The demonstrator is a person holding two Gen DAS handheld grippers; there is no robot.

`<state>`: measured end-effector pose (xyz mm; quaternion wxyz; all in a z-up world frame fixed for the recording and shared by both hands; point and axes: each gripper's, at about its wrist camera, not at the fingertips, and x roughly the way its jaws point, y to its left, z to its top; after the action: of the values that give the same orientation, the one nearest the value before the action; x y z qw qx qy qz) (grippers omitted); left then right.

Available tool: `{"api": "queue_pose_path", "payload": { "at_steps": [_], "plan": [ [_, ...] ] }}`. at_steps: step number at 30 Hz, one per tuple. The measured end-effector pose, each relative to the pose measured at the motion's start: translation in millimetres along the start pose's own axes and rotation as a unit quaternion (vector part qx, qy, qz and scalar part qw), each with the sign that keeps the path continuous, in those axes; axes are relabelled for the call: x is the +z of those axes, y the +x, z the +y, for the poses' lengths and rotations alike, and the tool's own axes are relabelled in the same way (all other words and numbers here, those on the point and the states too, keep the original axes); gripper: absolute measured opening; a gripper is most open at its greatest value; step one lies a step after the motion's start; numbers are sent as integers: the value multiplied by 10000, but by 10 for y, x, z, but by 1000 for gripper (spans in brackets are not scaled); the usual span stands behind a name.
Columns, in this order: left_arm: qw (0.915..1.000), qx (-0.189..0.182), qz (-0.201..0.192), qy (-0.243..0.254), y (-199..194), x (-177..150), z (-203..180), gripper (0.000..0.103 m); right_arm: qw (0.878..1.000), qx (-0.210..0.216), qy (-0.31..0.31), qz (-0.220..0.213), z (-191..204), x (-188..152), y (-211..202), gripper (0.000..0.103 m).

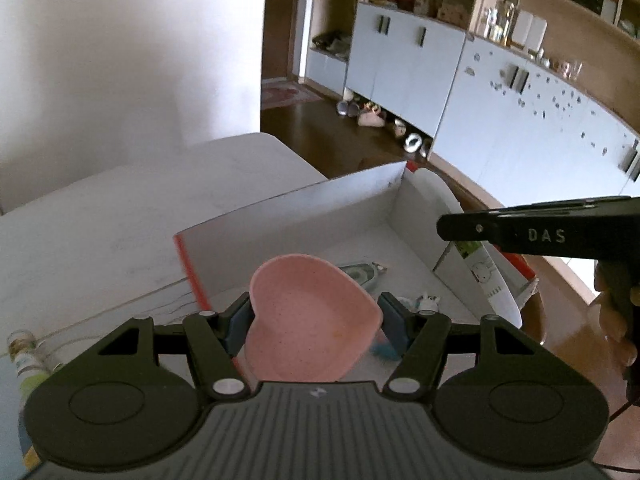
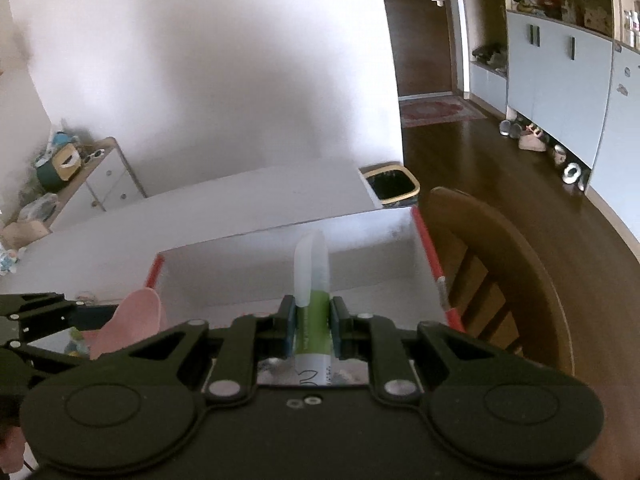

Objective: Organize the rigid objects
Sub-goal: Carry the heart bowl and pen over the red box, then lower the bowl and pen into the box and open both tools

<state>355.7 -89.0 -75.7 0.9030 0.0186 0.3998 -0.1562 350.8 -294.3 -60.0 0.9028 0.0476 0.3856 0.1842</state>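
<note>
The left gripper pinches a pink heart-shaped plastic dish between its 2 blue pads, over the near edge of the white cardboard box with red rims on the white table. The right gripper clamps a green-and-white tube with a translucent cap above the same box. A small silvery tube lies on the box floor.

**Lived-in home, entry and dining area**

I look across a white table to a wall of pale blue cabinets under cluttered open shelves. Shoes line the wood floor. Far: front door, doormat. Right: wooden chair.
</note>
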Motion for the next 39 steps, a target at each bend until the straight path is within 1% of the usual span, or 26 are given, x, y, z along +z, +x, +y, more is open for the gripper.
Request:
{"api": "queue_pose_path", "payload": {
  "at_steps": [3,7,14,18,25,27,31,34,37,39],
  "plan": [
    [9999,12,143,82,174,73,-69,67,10000,-40,-1,80,-85,20,121,16],
    [9990,-7,449,46,445,182,-106,67,9996,-74,-150,236,-113,4,276,16],
    [9960,274,844,65,905,294,-78,67,9975,-35,-403,576,-121,-109,510,16],
    [9939,397,1019,135,1090,326,-86,67,9957,15,-568,729,-91,-159,589,16],
    [9911,431,1245,171,1317,347,-102,67,9929,-59,-704,961,-33,-244,716,16],
    [9900,467,1319,178,1366,338,-92,67,9922,-23,-692,1034,-32,-255,747,16],
    [9880,503,1456,98,1437,333,-59,67,9916,-29,-747,1058,2,-280,759,16],
    [9854,510,1627,15,1505,336,-40,67,9911,-49,-764,1092,27,-282,768,16],
    [9827,527,1774,-76,1560,315,-22,67,9903,-49,-773,1155,16,-271,781,20],
    [9822,458,1811,-172,1562,316,-10,67,9904,-80,-762,1150,-20,-250,784,22]
  ]
}}
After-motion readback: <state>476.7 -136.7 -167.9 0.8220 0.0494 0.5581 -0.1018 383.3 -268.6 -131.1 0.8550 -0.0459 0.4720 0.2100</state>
